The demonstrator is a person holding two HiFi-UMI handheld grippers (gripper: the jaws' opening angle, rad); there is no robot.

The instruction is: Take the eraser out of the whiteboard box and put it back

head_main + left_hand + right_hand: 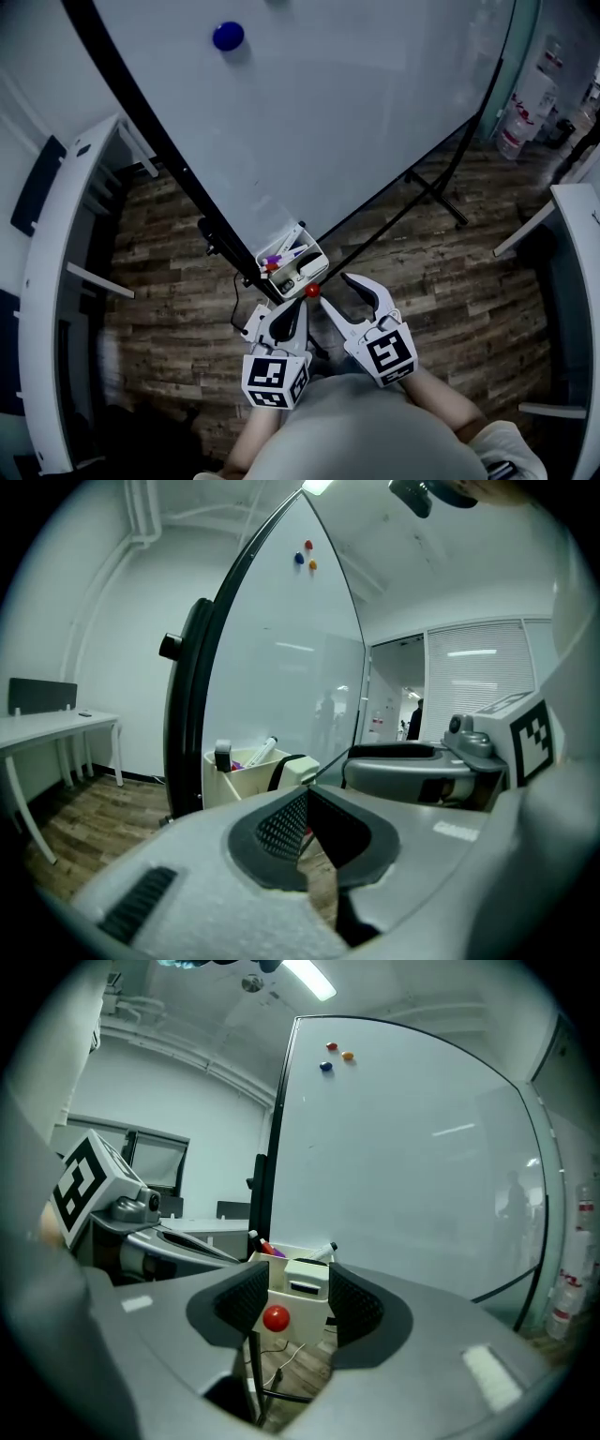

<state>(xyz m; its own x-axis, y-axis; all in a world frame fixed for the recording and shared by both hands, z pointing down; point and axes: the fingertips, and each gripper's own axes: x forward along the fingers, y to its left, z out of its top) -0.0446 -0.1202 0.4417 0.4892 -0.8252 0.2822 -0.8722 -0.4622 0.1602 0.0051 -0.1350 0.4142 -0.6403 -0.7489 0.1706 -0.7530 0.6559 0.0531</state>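
- Right gripper view shows the eraser (pixel 307 1281), a pale block with a dark slot. It sits inside the whiteboard box (pixel 298 1321), straight ahead of the right gripper (pixel 298 1290) and framed between its jaws.
- Those jaws stand apart with nothing pressed between the pads. The eraser lies just beyond them, near but untouched.
- A red magnet (pixel 276 1317) shows against the box's front wall, just below the eraser and slightly left from this gripper. Marker pens (pixel 265 1249) stand in the box, up and to the left of the eraser.
- The left gripper (pixel 305 797) has its jaws together at the tips and grips nothing. The box lies ahead of it and off to its left, apart from it.
- The whiteboard (pixel 403 1147) rises beyond the box, above and ahead of both grippers.
- Progress, as a judgement: an eraser lying in its box fits either the start or the end of the task. With the right jaws apart and lined up on it, the start seems likelier. That leaves everything to do: close on the eraser, lift it clear of the box, then set it back in.
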